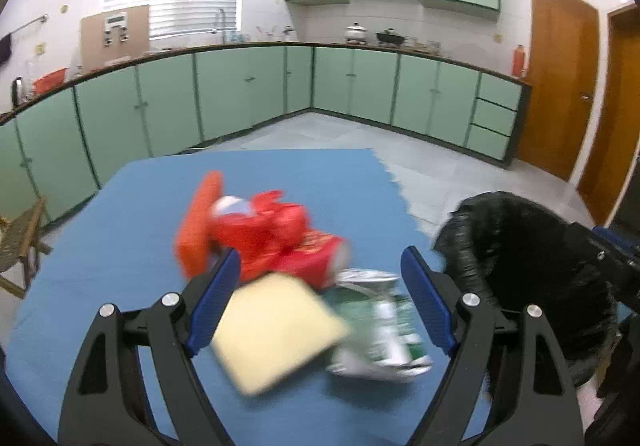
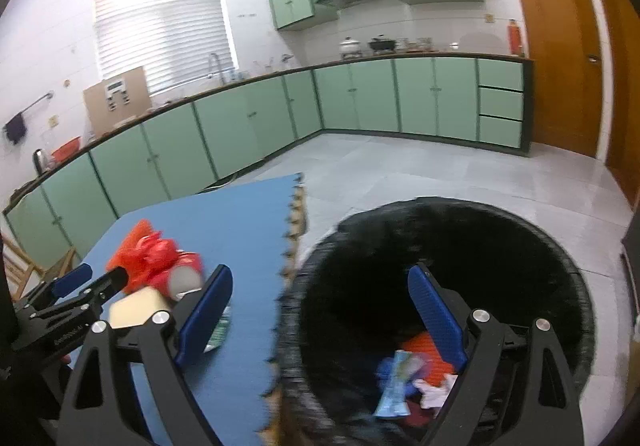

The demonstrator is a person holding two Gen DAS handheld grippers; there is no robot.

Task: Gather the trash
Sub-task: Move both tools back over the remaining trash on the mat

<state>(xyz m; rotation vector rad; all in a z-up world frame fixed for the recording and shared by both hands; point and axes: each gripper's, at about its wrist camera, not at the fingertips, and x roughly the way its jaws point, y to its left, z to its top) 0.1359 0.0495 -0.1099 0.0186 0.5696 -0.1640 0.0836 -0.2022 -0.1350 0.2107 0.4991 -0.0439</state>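
Between the spread fingers of the left tool (image 1: 320,296), a yellow card (image 1: 276,330) is lying untouched on the blue mat (image 1: 120,246), long axis toward one o'clock. At three o'clock, the right tool (image 2: 320,310) is hovering open over the black bin (image 2: 460,246).

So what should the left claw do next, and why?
Probably ease the left gripper down and close on the pale yellow pad. Its jaws stand open and empty right over it, more trash still lies on the blue mat, and the black bin sits close by.
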